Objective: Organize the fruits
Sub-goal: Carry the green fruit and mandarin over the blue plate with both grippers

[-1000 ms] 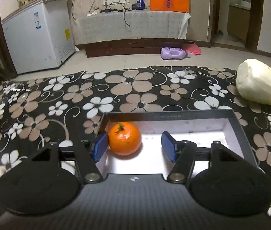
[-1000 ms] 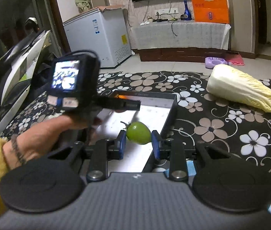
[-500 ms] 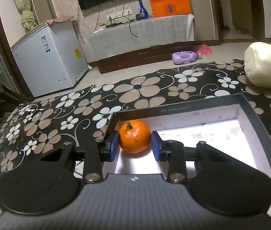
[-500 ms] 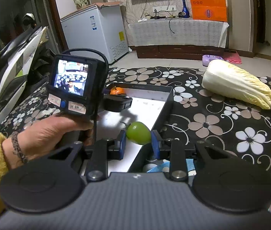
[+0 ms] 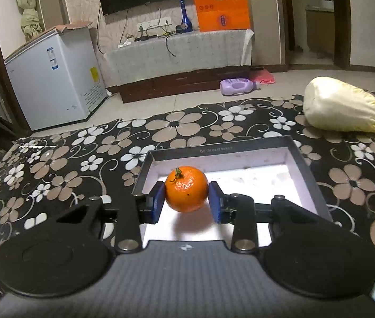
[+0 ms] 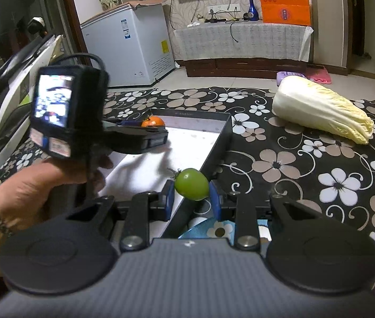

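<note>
An orange tangerine point(image 5: 186, 188) with a short green stem hangs just above the white floor of a black-walled tray point(image 5: 222, 150), casting a shadow below it. My left gripper point(image 5: 186, 201) is shut on it, both blue pads pressed to its sides. In the right wrist view the same tangerine point(image 6: 153, 121) shows past the left gripper's body, over the tray point(image 6: 215, 152). My right gripper point(image 6: 190, 194) is shut on a small green tomato point(image 6: 192, 184), held above the tray's right wall near its front corner.
The tray lies on a black tablecloth with brown and white flowers point(image 5: 63, 169). A pale napa cabbage point(image 5: 346, 112) lies to the right of the tray, also in the right wrist view as the cabbage point(image 6: 320, 108). A person's hand point(image 6: 28, 185) holds the left gripper. A blue item point(image 6: 206, 229) lies under the right gripper.
The left gripper's jaws closed onto the tangerine, then lifted it off the tray floor and drew it back. The right gripper stayed put with the green tomato.
</note>
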`<state>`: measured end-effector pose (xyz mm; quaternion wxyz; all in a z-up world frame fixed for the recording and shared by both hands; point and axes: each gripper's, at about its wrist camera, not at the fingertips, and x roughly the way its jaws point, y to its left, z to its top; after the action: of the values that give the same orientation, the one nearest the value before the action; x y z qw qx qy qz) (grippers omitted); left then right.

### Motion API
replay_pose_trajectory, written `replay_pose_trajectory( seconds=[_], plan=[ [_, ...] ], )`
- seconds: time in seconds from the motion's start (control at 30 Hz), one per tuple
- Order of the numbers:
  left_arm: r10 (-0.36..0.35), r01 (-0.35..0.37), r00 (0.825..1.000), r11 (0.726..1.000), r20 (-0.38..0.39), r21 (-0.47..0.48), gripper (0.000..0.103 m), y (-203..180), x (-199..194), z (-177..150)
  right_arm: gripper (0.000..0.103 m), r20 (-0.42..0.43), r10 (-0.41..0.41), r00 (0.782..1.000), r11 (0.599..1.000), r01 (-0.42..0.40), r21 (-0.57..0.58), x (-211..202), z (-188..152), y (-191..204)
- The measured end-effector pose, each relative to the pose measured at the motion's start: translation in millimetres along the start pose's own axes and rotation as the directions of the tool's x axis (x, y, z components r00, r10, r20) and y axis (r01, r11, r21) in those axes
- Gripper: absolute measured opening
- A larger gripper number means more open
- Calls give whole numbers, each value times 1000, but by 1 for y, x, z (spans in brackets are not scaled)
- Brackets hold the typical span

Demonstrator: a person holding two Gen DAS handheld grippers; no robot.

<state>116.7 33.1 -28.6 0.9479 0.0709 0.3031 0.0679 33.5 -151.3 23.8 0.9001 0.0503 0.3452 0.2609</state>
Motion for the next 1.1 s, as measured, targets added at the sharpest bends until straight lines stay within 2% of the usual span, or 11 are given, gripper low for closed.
replay_pose_trajectory(
  seconds=[0.33, 0.67, 0.93, 1.1],
  plan=[
    [-32, 31, 998, 999, 54, 10, 41, -7, -56, -2, 32, 5, -32, 999, 999, 32, 22, -13, -6, -5],
    [-118, 115, 990, 992, 72, 41, 41, -39, -96, -11, 32, 26, -88, 996, 994, 86, 70, -36, -14, -25],
    [-193, 186, 978, 979, 74, 84, 41, -69, -126, -26, 32, 56, -164, 985, 979, 155, 132, -63, -23, -51],
    [-237, 230, 969, 968, 65, 101, 41, -83, -143, -37, 32, 71, -184, 980, 972, 171, 161, -77, -28, -62]
  ],
)
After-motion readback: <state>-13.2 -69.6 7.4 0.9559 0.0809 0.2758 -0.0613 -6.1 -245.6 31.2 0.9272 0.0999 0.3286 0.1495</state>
